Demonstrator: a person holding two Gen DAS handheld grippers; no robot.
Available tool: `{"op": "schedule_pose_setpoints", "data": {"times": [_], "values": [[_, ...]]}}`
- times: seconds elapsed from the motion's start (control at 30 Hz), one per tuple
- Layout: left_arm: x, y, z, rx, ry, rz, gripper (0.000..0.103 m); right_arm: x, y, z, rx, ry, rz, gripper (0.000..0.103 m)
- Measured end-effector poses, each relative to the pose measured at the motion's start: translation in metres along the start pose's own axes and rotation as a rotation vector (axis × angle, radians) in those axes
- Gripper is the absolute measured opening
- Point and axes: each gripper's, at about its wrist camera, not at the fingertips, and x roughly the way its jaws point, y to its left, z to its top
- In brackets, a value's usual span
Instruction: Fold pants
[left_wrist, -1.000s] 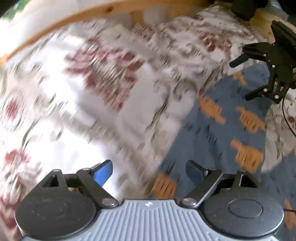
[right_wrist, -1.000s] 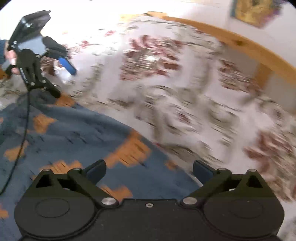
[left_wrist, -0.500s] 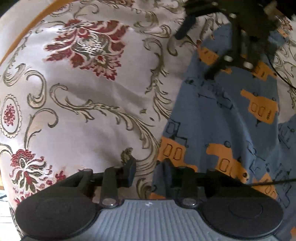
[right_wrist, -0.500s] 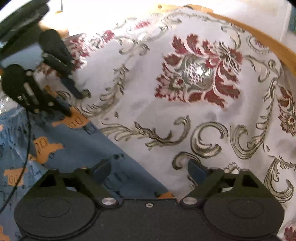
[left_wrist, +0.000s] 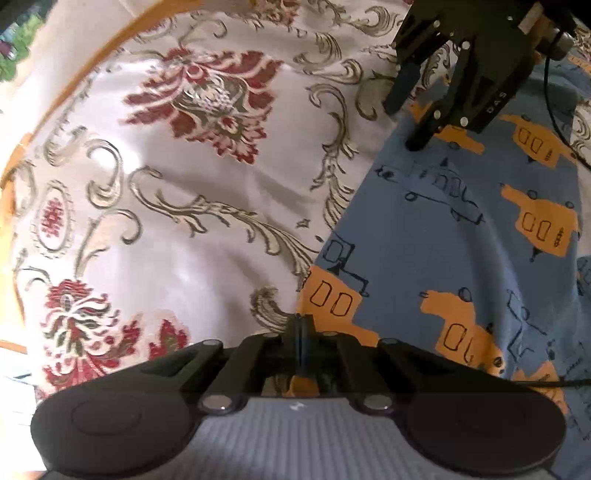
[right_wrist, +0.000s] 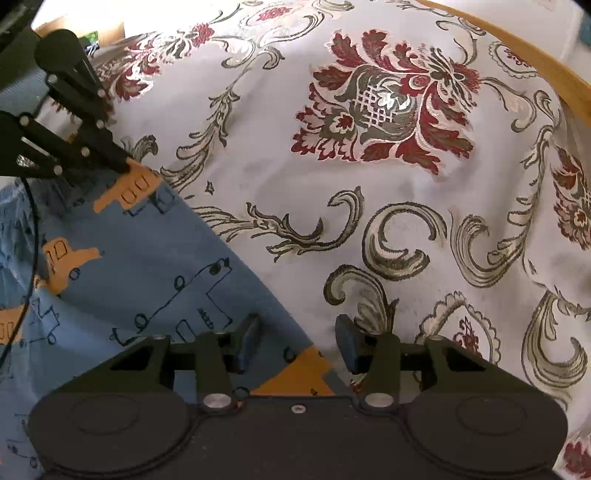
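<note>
Only readable bit is "DAS" in pale letters on the right tool (left_wrist: 413, 125), the black one.

White bedspread (left_wrist: 207, 236) lay over whole surface; woven red floral medallions (right_wrist: 388, 107) and grey-olive scrollwork (right_wrist: 399, 236) across it. Faint creases and soft sheen near middle in left wrist view. Curved wooden bed frame edge (right_wrist: 517, 48) ran along far side, beyond cloth. Cardboard box (right_wrist: 88, 29) sat at upper left corner in right wrist view, detail too small to tell.
</note>
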Motion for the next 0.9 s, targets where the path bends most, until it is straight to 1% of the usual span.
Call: {"op": "schedule_pose_setpoints", "data": {"times": [0.13, 0.2, 0.27, 0.37, 0.43, 0.5, 0.6, 0.7, 0.9], "values": [[-0.012, -0.010, -0.009, 0.009, -0.035, 0.067, 0.001, 0.006, 0.006, 0.002, -0.016, 0.020, -0.019, 0.044], [-0.015, -0.013, -0.010, -0.001, -0.040, 0.092, 0.001, 0.006, 0.008, 0.001, -0.017, 0.018, -0.022, 0.036], [-0.017, -0.015, -0.010, 0.010, -0.051, 0.114, 0.001, 0.004, 0.011, -0.001, -0.032, 0.011, -0.036, 0.012], [-0.020, -0.018, -0.009, 0.011, -0.068, 0.146, 0.001, 0.001, 0.018, -0.007, -0.063, 0.010, -0.052, 0.000], [-0.023, -0.020, -0.008, -0.001, -0.074, 0.168, 0.001, -0.003, 0.023, -0.010, -0.068, -0.012, -0.087, 0.000], [-0.024, -0.020, -0.006, -0.008, -0.076, 0.194, 0.001, -0.011, 0.028, -0.012, -0.062, -0.049, -0.140, 0.000], [-0.030, -0.024, -0.007, -0.005, -0.085, 0.232, 0.001, -0.029, 0.037, -0.012, -0.038, -0.110, -0.213, 0.000], [-0.036, -0.024, -0.010, -0.016, -0.104, 0.251, 0.001, -0.053, 0.053, -0.018, -0.061, -0.150, -0.273, 0.000], [-0.063, -0.031, -0.028, -0.027, -0.219, 0.250, 0.001, -0.101, 0.093, -0.038, -0.093, -0.198, -0.335, 0.000]]}}
